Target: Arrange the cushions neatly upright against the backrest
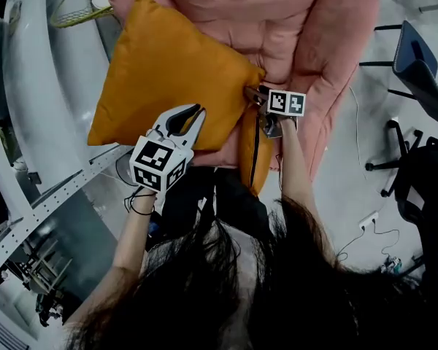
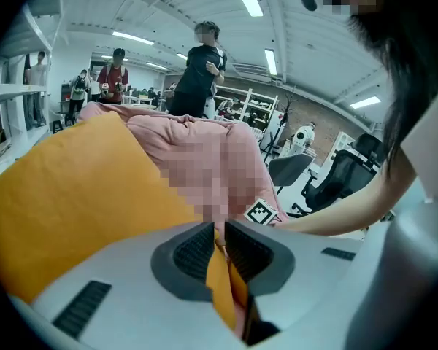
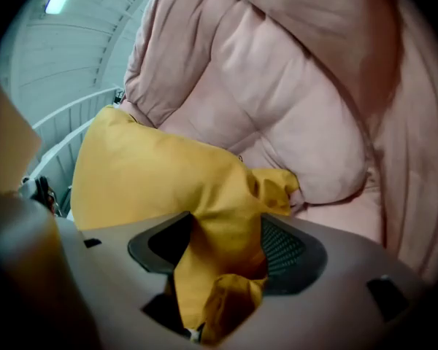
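an orange cushion (image 1: 168,79) lies tilted on a pink padded chair (image 1: 328,57). the left gripper (image 1: 196,114) is clamped tight on the cushion's near edge. the right gripper (image 1: 254,93) is at its right corner, jaws wide apart, cloth bunched loosely between them.

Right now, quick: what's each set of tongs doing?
Left tongs: shut on the edge of the orange cushion.
Right tongs: open; a bunched corner of orange cushion sits loose between them.
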